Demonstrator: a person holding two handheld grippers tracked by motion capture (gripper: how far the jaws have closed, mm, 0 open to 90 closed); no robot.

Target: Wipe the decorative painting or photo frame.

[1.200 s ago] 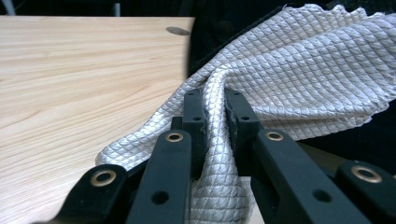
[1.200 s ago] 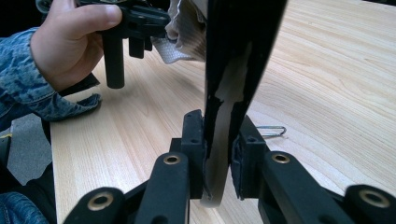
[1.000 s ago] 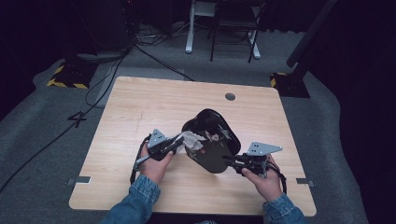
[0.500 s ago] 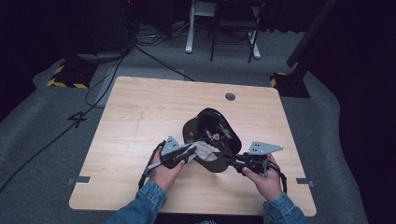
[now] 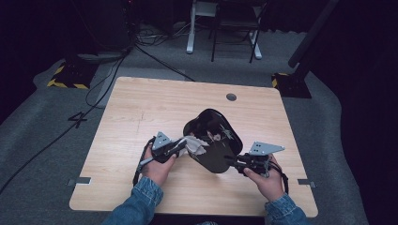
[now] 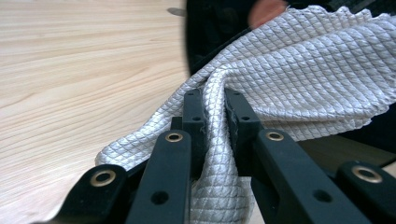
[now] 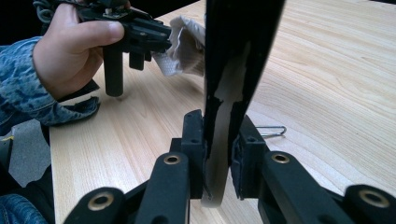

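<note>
A black oval plate [image 5: 216,140] stands tilted on its edge over the front middle of the wooden table [image 5: 141,108]. My right gripper [image 5: 233,161] is shut on the plate's lower right rim; in the right gripper view the thin, chipped plate [image 7: 238,42] stands between the jaws of that gripper [image 7: 219,116]. My left gripper [image 5: 180,146] is shut on a white textured cloth [image 5: 195,145] that lies against the plate's left side. The left gripper view has the cloth [image 6: 289,70] bunched between the jaws of that gripper [image 6: 215,95], with the dark plate [image 6: 215,28] just behind.
A round cable hole [image 5: 231,97] sits at the table's back middle. A small wire clip [image 7: 271,130] lies on the wood beside the plate. Cables, chair legs and a yellow-striped base stand on the grey floor beyond the table.
The left gripper swept the cloth right and toward the front over the plate, then drew back to its left side. The plate shifted slightly. The right hand stayed put.
</note>
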